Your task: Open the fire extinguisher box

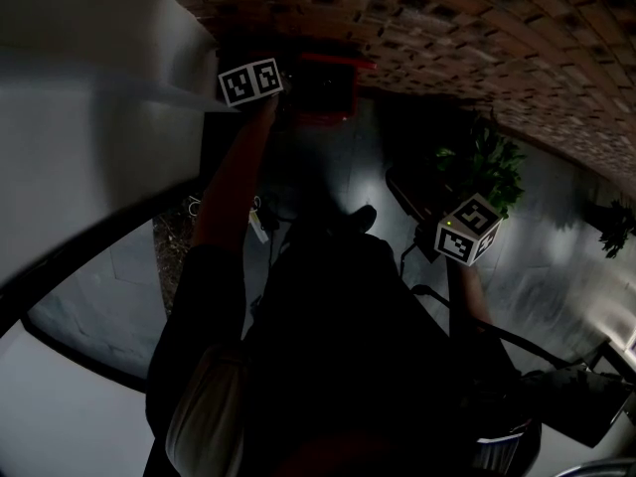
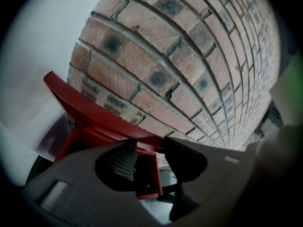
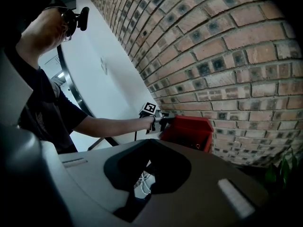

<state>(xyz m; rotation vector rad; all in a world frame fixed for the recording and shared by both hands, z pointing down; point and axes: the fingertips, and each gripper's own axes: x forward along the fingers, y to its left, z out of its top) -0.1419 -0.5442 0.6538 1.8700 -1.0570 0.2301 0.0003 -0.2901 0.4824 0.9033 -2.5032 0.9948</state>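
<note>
A red fire extinguisher box [image 2: 147, 173] is fixed to the brick wall, and its red lid [image 2: 90, 109] stands swung open above a dark inside. My left gripper [image 2: 150, 144] is at the lid's edge, which runs between the fingertips, and it is shut on it. In the right gripper view the box [image 3: 189, 132] is open, with the left gripper [image 3: 161, 121] at its left rim on an outstretched arm. My right gripper [image 3: 149, 143] hangs back from the wall, shut and holding nothing. In the dark head view, the left marker cube [image 1: 250, 80] is beside the box [image 1: 323, 89].
The brick wall [image 2: 189, 46] fills the space behind the box. A white panel [image 3: 102, 65] lies to its left. A potted plant [image 1: 489, 167] stands near the right marker cube [image 1: 467, 230]. A white cable [image 3: 142, 183] lies on the floor.
</note>
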